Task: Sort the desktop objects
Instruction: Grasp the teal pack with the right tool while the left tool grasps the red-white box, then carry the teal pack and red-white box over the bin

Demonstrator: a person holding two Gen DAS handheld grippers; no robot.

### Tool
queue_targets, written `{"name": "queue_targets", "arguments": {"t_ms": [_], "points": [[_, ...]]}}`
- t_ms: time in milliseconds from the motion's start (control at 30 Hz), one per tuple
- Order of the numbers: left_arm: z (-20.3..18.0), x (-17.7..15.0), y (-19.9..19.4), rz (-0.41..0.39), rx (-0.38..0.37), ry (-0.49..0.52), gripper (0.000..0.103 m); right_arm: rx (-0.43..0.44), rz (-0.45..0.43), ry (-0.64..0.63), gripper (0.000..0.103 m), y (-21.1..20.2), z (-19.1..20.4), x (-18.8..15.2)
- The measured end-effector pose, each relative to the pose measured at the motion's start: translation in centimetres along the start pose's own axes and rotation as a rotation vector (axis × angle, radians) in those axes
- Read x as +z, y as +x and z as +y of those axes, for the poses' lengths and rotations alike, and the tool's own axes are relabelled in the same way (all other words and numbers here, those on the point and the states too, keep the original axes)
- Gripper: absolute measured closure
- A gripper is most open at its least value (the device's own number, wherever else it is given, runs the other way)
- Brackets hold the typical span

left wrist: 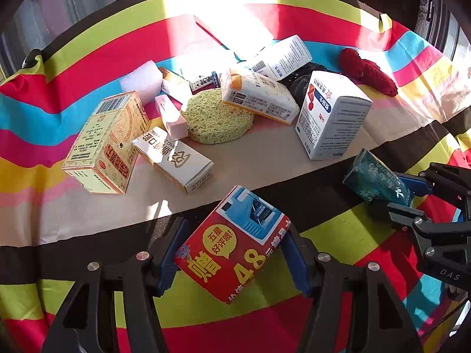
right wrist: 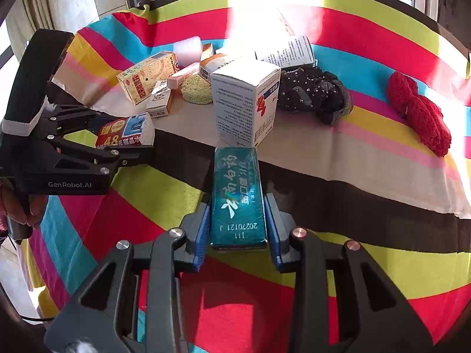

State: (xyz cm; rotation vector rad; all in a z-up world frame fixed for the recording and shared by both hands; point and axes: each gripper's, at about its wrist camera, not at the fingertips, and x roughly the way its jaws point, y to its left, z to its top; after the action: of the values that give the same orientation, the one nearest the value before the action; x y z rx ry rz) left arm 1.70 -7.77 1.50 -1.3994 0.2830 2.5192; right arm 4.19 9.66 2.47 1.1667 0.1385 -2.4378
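Window glass behind; sun falls hard across a table under a striped cloth [left wrist: 88, 58] of red, green, blue, pink and black bands.

Left gripper [left wrist: 232, 253]: blue pads on both sides of a red box [left wrist: 235, 247], box tilted, one corner down toward the cloth. Pads press its two side faces; box gripped. In the right wrist view the same box sits between the left fingers at the left edge, a hand behind the handle.

Right gripper [right wrist: 238, 214]: jaws closed on a teal box [right wrist: 238, 197], long axis running away from the camera, date print on the near end. Box lies just in front of a white carton [right wrist: 247, 103] that stands upright.

Pile, mid-table: yellow box [left wrist: 106, 144] on its side; white-and-gold box [left wrist: 173, 158] just beside it; pink box [left wrist: 172, 116] leaning by a round green sponge [left wrist: 217, 117]; orange-and-white pack [left wrist: 259, 97] resting against the sponge's far edge; white foam block [left wrist: 142, 79] behind.

Right of the pile: black studded fabric [right wrist: 312, 94] touching the white carton's far side. Red fuzzy item [right wrist: 418, 111] well apart, near the right edge.
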Motion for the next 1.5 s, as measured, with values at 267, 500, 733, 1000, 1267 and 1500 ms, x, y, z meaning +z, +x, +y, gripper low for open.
{"name": "queue_targets", "arguments": {"t_ms": [267,500,733,1000,1267,1500], "points": [[1.5,-2.0,-1.0,-0.041,-0.013,-0.089,0.062,-0.078,0.006,-0.031,0.067,0.0,0.7,-0.1],[2.5,-5.1,-4.5,-0.080,-0.009,-0.120,0.062,-0.046,0.027,-0.018,0.067,-1.4,1.7,-1.5],[1.5,-8.1,-7.4,-0.084,-0.018,-0.189,0.062,-0.012,0.048,-0.063,0.067,-3.4,5.7,-3.5],[0.3,-11.1,-11.2,-0.136,0.019,-0.212,0.062,0.047,0.023,-0.114,0.067,-6.2,11.8,-4.3],[5.4,-15.7,-17.1,-0.222,0.128,-0.317,0.062,0.136,-0.068,-0.223,0.067,-8.2,19.9,-3.0],[12.1,-20.6,-21.9,-0.288,0.280,-0.468,0.062,0.253,-0.127,-0.368,0.067,-8.7,29.1,-1.2]]}}
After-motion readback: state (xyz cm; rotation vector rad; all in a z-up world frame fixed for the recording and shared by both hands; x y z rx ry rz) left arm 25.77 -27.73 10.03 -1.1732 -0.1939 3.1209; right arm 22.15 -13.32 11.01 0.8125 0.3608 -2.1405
